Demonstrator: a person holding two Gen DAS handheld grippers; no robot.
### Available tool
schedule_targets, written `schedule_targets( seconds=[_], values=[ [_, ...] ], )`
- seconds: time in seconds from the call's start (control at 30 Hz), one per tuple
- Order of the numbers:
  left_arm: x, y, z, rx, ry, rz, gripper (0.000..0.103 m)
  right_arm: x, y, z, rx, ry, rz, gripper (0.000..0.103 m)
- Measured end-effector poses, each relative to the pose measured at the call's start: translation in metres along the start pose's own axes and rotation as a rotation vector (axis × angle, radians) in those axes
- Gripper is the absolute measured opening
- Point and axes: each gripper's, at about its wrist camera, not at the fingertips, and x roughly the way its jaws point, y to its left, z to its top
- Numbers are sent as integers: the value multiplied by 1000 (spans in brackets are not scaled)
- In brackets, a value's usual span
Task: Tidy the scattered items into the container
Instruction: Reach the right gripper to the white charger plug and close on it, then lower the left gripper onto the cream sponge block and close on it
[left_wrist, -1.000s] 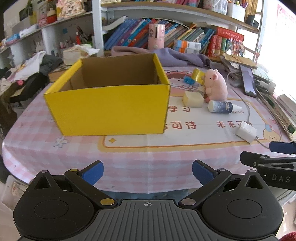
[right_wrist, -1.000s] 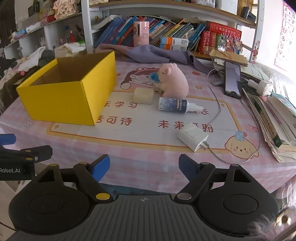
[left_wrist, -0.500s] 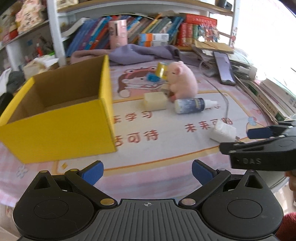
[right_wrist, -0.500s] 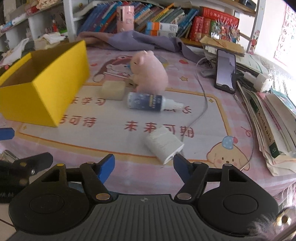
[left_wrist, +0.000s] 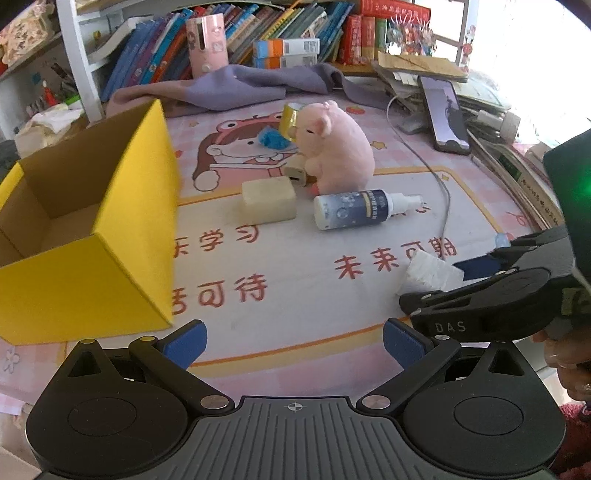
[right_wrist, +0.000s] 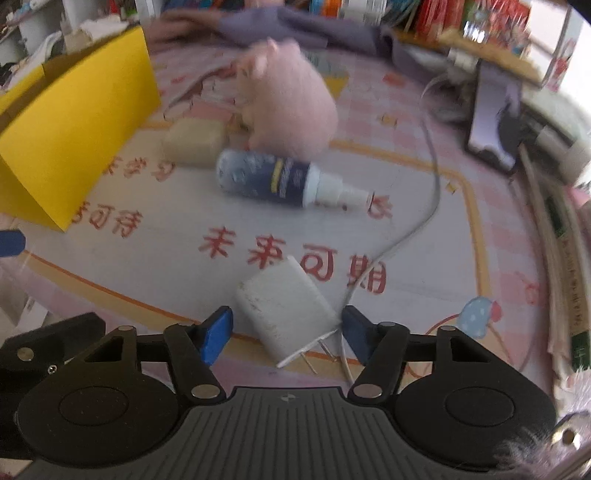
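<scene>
An open yellow cardboard box (left_wrist: 88, 236) stands at the left, also in the right wrist view (right_wrist: 74, 122). A pink plush pig (left_wrist: 332, 144), a cream block (left_wrist: 269, 199) and a blue spray bottle (left_wrist: 354, 208) lie mid-table. A white charger plug (right_wrist: 284, 306) with its cable lies between the fingers of my open right gripper (right_wrist: 286, 334), not gripped; it also shows in the left wrist view (left_wrist: 428, 273). My left gripper (left_wrist: 293, 343) is open and empty over the mat's front edge.
A gold tape roll (left_wrist: 290, 116) and a blue fuzzy item (left_wrist: 273, 138) sit behind the pig. A phone (left_wrist: 447, 114) leans at the right by stacked books (left_wrist: 517, 170). A purple cloth (left_wrist: 240, 88) and bookshelf (left_wrist: 258, 33) are behind.
Both grippers moved forward and right over the table. The right gripper came down around the white charger plug. The box has slid to the left of the views.
</scene>
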Motion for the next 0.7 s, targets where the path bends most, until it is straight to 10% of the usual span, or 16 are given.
schedule_targets(
  seconds=[0.7],
  values=[
    [65, -8, 92, -118, -77, 132, 94, -3, -91, 36, 17, -93, 47, 41]
  ],
)
